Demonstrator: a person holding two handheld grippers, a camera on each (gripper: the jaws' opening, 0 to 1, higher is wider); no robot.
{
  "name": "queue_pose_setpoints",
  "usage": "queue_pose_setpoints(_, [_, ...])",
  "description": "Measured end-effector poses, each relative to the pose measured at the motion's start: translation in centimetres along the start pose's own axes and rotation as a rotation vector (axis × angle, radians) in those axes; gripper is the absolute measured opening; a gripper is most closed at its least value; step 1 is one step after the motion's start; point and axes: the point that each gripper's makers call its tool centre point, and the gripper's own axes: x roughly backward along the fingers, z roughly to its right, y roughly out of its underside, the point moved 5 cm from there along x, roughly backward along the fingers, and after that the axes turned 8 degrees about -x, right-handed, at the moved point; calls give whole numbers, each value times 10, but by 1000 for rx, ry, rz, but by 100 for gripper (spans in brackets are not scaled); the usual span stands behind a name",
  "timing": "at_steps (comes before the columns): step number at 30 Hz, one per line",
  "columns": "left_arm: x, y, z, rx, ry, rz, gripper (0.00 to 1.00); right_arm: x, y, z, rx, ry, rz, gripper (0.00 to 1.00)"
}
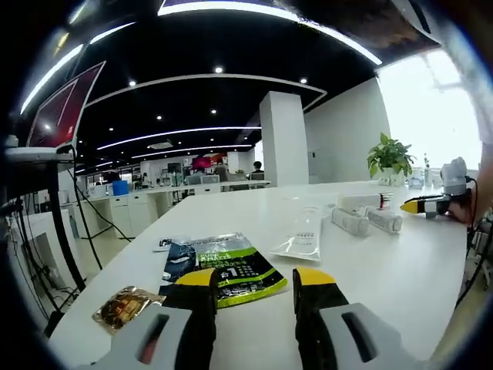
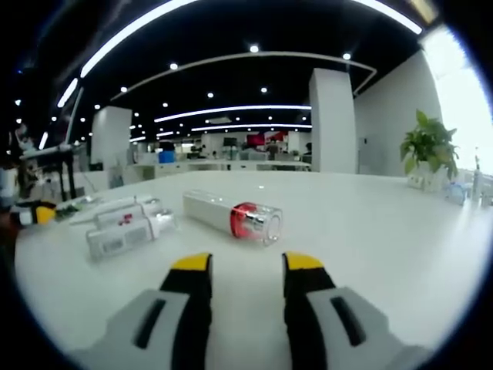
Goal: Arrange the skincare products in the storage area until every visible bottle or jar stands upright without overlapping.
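Observation:
Three skincare containers lie on their sides on the white table (image 1: 400, 285). In the right gripper view a white tube with a red band and clear cap (image 2: 231, 216) lies just ahead of my right gripper (image 2: 246, 266), which is open and holds nothing. Two white bottles (image 2: 127, 229) lie side by side to its left. In the left gripper view those bottles (image 1: 367, 221) and the tube (image 1: 358, 202) rest far to the right, by the right gripper (image 1: 422, 205). My left gripper (image 1: 256, 281) is open and empty, close to a green and black sachet (image 1: 235, 270).
A clear plastic bag (image 1: 302, 237) lies flat between the sachet and the bottles. A brown foil packet (image 1: 123, 305) sits near the table's left edge. A potted plant (image 2: 428, 148) stands at the far side. Desks and a pillar (image 1: 283, 139) fill the office behind.

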Motion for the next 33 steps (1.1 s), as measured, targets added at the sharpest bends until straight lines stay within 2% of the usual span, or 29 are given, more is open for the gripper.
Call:
queue_pose_setpoints(15, [1,1,3,-12,20,-11,42,2,-1,-3,0,13,-3,35])
queue_pose_setpoints(33, [0,0,1,-23,1,-5,40,-1,-3,-3,-2,24,5,35])
